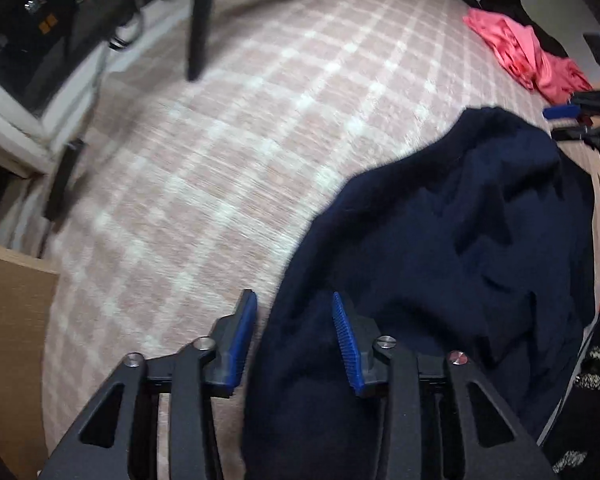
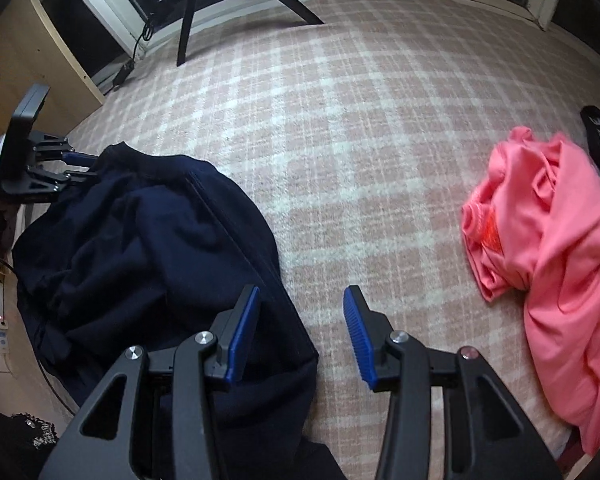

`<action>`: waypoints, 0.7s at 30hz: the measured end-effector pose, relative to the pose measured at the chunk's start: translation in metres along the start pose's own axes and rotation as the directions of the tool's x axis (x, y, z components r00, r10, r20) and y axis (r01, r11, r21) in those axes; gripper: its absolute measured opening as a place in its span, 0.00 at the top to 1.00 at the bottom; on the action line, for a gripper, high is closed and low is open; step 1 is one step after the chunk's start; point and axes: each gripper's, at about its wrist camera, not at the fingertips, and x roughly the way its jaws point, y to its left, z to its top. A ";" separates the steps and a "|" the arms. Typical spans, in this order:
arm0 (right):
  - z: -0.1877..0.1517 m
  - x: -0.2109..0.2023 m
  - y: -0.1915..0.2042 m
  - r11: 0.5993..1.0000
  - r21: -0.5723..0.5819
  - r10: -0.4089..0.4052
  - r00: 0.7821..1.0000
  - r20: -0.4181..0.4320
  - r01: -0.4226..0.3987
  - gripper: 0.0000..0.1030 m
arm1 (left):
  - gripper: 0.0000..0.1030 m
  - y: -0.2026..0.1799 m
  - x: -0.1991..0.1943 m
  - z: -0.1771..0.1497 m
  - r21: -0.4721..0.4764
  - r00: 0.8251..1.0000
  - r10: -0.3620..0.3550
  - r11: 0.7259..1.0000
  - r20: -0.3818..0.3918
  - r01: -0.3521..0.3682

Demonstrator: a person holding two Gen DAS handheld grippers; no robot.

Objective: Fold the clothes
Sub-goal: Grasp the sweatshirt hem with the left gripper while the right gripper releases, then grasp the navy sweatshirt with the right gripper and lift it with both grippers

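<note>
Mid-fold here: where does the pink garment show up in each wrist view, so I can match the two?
Left wrist: pink garment lies crumpled at the upper right, beyond the navy garment.
Right wrist: pink garment fills the right side, clear of the navy one.
Shared landmark: the dark chair leg on the checked rug.

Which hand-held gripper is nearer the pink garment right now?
Right. The right hand-held gripper is open over the navy garment's edge, with the pink garment just across bare checked cover. The left hand-held gripper is at the navy garment's opposite side, farther off.
</note>
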 end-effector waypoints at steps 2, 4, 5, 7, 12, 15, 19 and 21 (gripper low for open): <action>0.003 0.009 0.001 1.000 -0.006 0.008 1.000 -0.006 -0.008 0.58 | 0.94 -0.008 -0.002 -0.004 -0.004 1.000 0.002 1.000 0.006 -0.002; 0.007 0.023 0.002 0.999 0.002 0.036 0.999 -0.029 -0.036 0.58 | 0.96 -0.015 -0.003 -0.009 -0.009 1.000 0.005 1.000 0.012 -0.005; 0.009 0.030 0.002 0.999 0.006 0.053 0.998 -0.042 -0.053 0.58 | 0.96 -0.019 -0.004 -0.011 -0.011 1.000 0.006 1.000 0.015 -0.006; 0.009 0.036 0.002 0.997 0.012 0.081 0.995 -0.057 -0.081 0.57 | 0.96 -0.032 -0.016 -0.026 -0.015 0.999 0.016 1.000 0.037 -0.016; 0.003 0.026 0.017 0.993 -0.064 0.095 0.995 -0.020 -0.096 0.57 | 0.96 -0.039 -0.050 -0.051 -0.061 0.995 0.021 0.998 0.102 -0.015; -0.003 0.030 0.027 0.990 -0.133 0.044 0.998 -0.038 -0.049 0.57 | 0.96 -0.030 -0.046 -0.048 -0.063 0.994 0.031 0.998 0.104 -0.025; -0.013 0.034 0.043 0.978 -0.210 -0.005 0.999 -0.041 -0.004 0.93 | 0.96 -0.017 -0.041 -0.045 -0.067 0.993 0.045 0.997 0.107 -0.038; -0.014 0.019 0.050 0.970 -0.239 -0.033 0.999 0.009 0.035 0.94 | 0.96 -0.011 -0.038 -0.043 -0.068 0.993 0.052 0.997 0.109 -0.044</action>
